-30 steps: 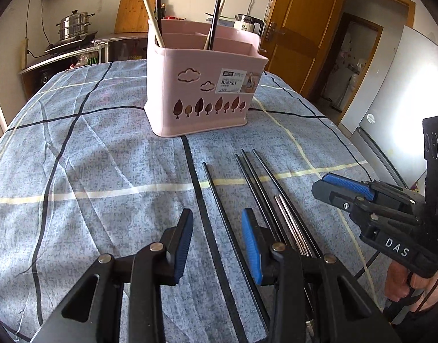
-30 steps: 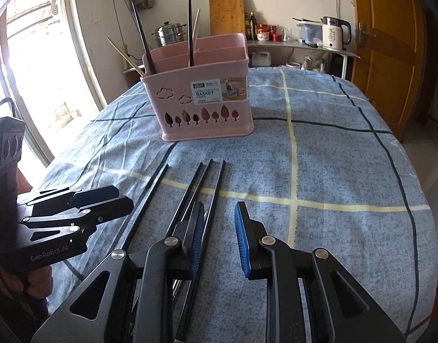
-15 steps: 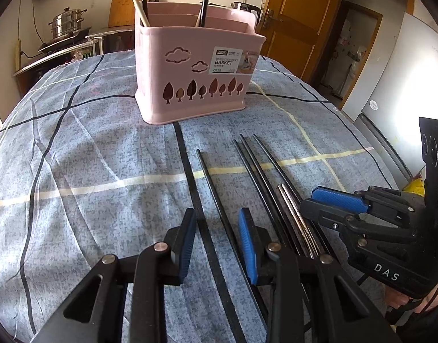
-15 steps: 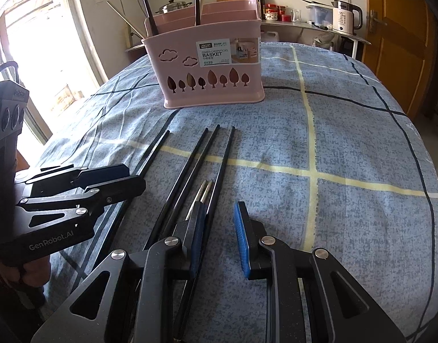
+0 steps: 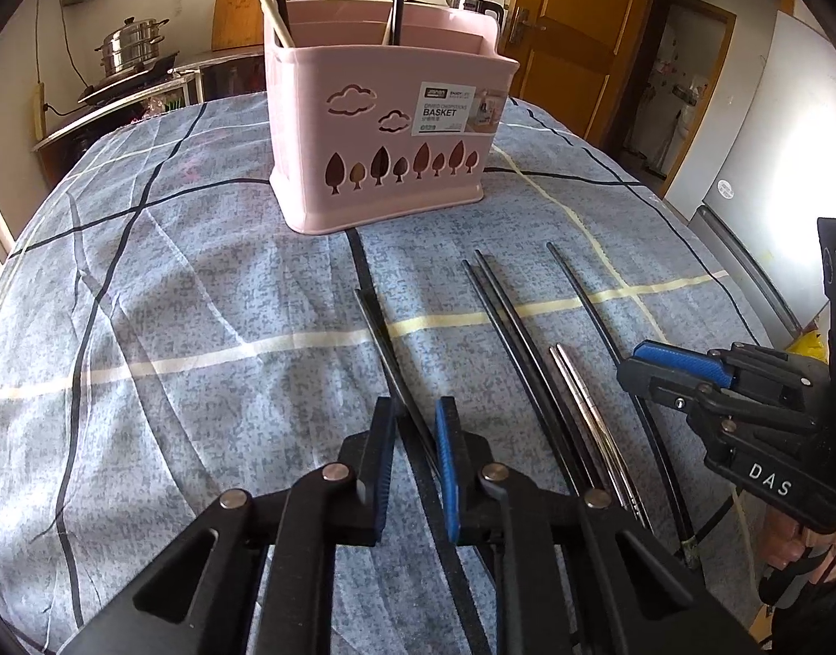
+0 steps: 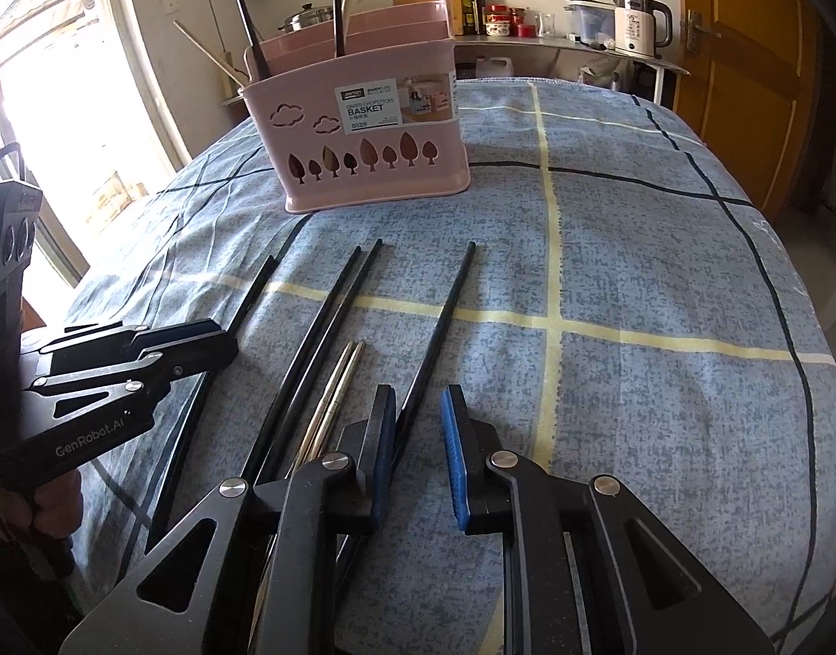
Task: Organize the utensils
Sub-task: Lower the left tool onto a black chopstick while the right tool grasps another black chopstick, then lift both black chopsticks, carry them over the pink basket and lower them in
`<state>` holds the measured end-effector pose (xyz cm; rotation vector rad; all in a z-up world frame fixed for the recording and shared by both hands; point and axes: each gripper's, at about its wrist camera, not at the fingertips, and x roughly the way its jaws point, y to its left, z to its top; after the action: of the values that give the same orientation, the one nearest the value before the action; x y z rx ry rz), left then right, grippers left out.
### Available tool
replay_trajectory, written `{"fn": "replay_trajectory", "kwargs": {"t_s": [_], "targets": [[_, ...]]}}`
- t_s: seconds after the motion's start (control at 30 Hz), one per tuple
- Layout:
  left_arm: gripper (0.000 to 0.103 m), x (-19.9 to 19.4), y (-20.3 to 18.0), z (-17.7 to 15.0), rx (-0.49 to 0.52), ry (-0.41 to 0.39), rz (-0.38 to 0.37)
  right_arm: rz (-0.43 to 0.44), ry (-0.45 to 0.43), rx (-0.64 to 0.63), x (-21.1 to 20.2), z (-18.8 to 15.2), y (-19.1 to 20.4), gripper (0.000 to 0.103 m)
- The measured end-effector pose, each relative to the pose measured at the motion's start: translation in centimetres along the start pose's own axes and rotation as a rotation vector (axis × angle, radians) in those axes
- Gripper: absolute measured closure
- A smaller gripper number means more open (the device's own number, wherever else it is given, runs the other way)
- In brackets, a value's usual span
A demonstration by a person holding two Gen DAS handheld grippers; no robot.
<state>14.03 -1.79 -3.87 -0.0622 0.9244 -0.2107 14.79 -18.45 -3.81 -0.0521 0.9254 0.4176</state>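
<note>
A pink chopstick basket [image 5: 385, 136] [image 6: 374, 164] stands upright at the far middle of the table with several chopsticks in it. Loose chopsticks lie in front of it: a black pair [image 5: 505, 327] [image 6: 336, 316], a steel pair [image 5: 576, 387] [image 6: 341, 376] and two single black ones. My left gripper [image 5: 416, 415] [image 6: 226, 338] is closing around the left black chopstick [image 5: 385, 344]; gaps still show beside it. My right gripper [image 6: 418, 404] [image 5: 633, 371] is closing too, with the right black chopstick [image 6: 445, 316] running between its jaws next to the left finger.
A blue checked cloth [image 6: 636, 273] covers the table, which drops off at the right edge. Behind it are a counter with a kettle [image 6: 641, 27], a steel pot [image 5: 131, 49], a wooden door [image 5: 576, 38] and a fridge [image 5: 772, 164].
Both grippers came closer to the cloth and the basket looms larger. The left jaws narrowed around their black chopstick. The right black chopstick slid away from the black pair and now lies between the right jaws.
</note>
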Motion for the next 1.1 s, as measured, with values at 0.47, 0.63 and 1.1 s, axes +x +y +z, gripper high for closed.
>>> {"fn": "replay_trajectory", "kwargs": {"t_s": [0.47, 0.63, 1.1], "targets": [[0.087, 1.4, 0.4, 1.6, -0.027, 0.016, -0.012, -0.055, 0.007, 0.032, 2.6, 3.1, -0.5, 0.085], [0.087, 1.5, 0.1, 1.7, -0.011, 0.004, -0.001, -0.084, -0.003, 0.008, 2.9, 3.2, 0.0, 0.091], [0.096, -0.3, -0.2, 1.9, -0.028, -0.029, -0.049, -0.018, -0.067, 0.021, 0.0, 3.6, 0.3, 0.098]]}}
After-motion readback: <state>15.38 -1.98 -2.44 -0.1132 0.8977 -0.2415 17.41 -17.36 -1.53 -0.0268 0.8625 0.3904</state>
